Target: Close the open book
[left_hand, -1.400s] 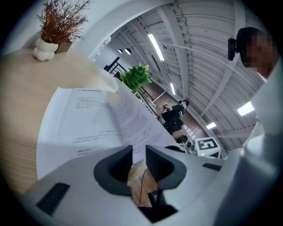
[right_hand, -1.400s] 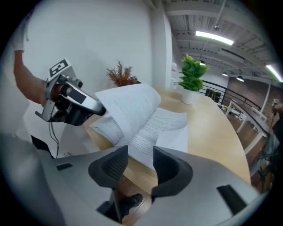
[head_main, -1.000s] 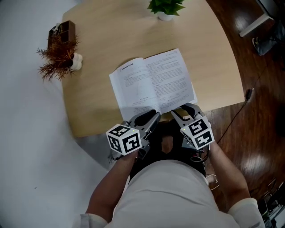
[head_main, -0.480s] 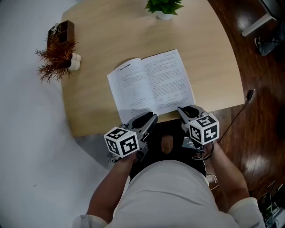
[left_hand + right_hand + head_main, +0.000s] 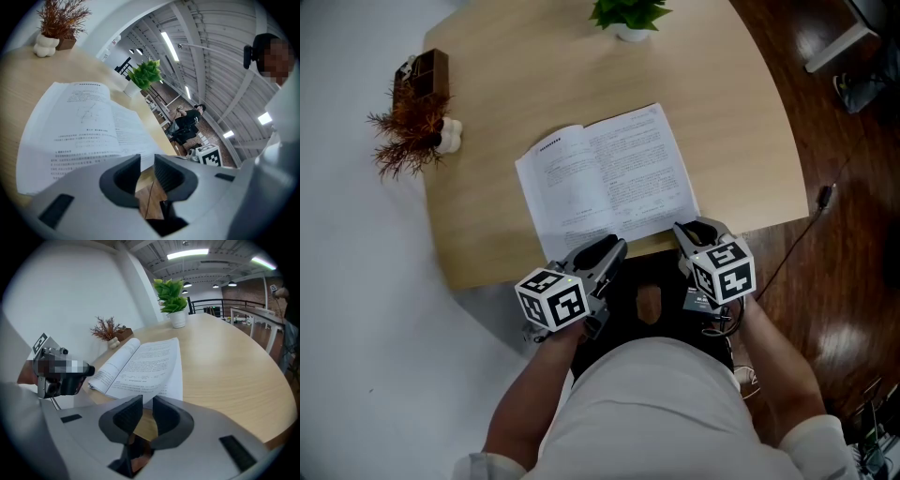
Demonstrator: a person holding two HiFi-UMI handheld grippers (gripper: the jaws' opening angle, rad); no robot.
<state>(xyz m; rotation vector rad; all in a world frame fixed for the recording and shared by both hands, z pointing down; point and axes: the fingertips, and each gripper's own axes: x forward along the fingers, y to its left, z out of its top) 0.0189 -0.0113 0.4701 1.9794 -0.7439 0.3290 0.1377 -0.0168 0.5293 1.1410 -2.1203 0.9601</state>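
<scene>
The open book (image 5: 605, 183) lies flat on the light wooden table (image 5: 487, 75), with white printed pages up. Both grippers sit at its near edge. My left gripper (image 5: 614, 246) is off the near left page; in the left gripper view (image 5: 146, 161) its jaws stand a narrow gap apart with nothing between them, and the book (image 5: 79, 122) lies just beyond. My right gripper (image 5: 686, 230) is at the near right corner. Its jaws are closing, and in the right gripper view (image 5: 146, 401) the slightly lifted edge of the right page (image 5: 150, 366) reaches into the gap at their tips.
A green potted plant (image 5: 623, 14) stands at the table's far edge. A dried reddish plant with a small brown box (image 5: 412, 117) sits at the far left corner. The table's near edge runs right under the grippers, with dark wood floor (image 5: 834, 234) to the right.
The right gripper's jaws have narrowed and it has shifted a little to the right at the book's near corner, rolling slightly. The left gripper has stayed put.
</scene>
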